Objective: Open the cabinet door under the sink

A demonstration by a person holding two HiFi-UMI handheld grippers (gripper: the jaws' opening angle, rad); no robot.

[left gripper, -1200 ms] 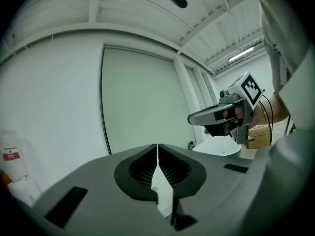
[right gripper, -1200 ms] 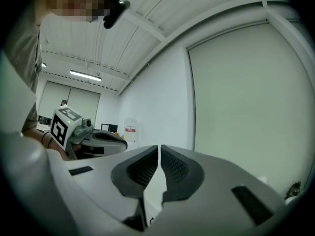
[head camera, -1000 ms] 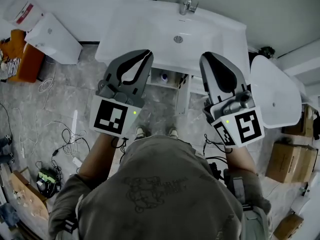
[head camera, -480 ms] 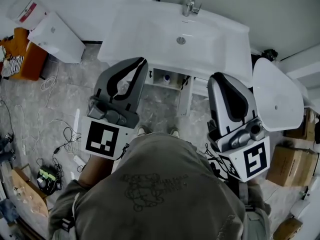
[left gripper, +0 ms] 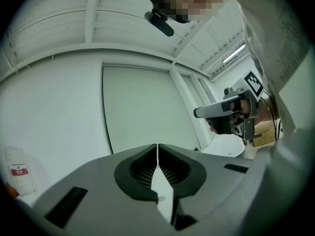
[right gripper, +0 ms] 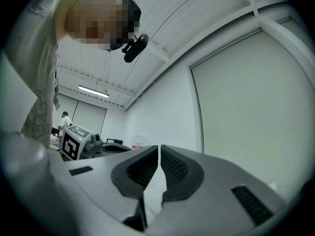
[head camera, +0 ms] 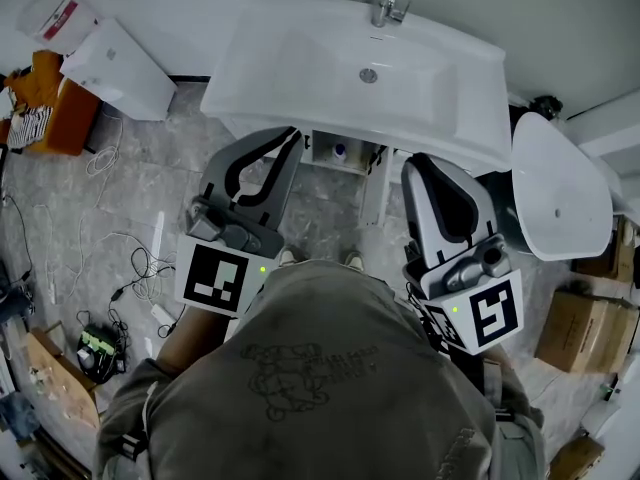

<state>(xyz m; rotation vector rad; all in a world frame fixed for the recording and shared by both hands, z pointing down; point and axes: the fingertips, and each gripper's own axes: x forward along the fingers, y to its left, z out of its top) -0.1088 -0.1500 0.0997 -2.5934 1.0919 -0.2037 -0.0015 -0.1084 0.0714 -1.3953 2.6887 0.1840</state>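
Grey tile floor (head camera: 150,168), white sink (head camera: 300,58) on the far side; cabinet door (head camera: 377,190) under it looks already swung out. My left gripper (head camera: 295,134) and right gripper (head camera: 412,164) sit closed, empty, nothing left to pull I guess.

Two grippers: left gripper (head camera: 290,138), right gripper (head camera: 420,166). Two white basins: the mounted sink (head camera: 300,63) far centre and a loose basin (head camera: 555,198) on the right. One faucet (head camera: 387,6). One cabinet (head camera: 372,193) under the sink. Two shoes (head camera: 286,258) (head camera: 353,261), near centre. At least two cardboard boxes (head camera: 585,333) (head camera: 575,456), near right. One white jug (head camera: 45,13), far left.
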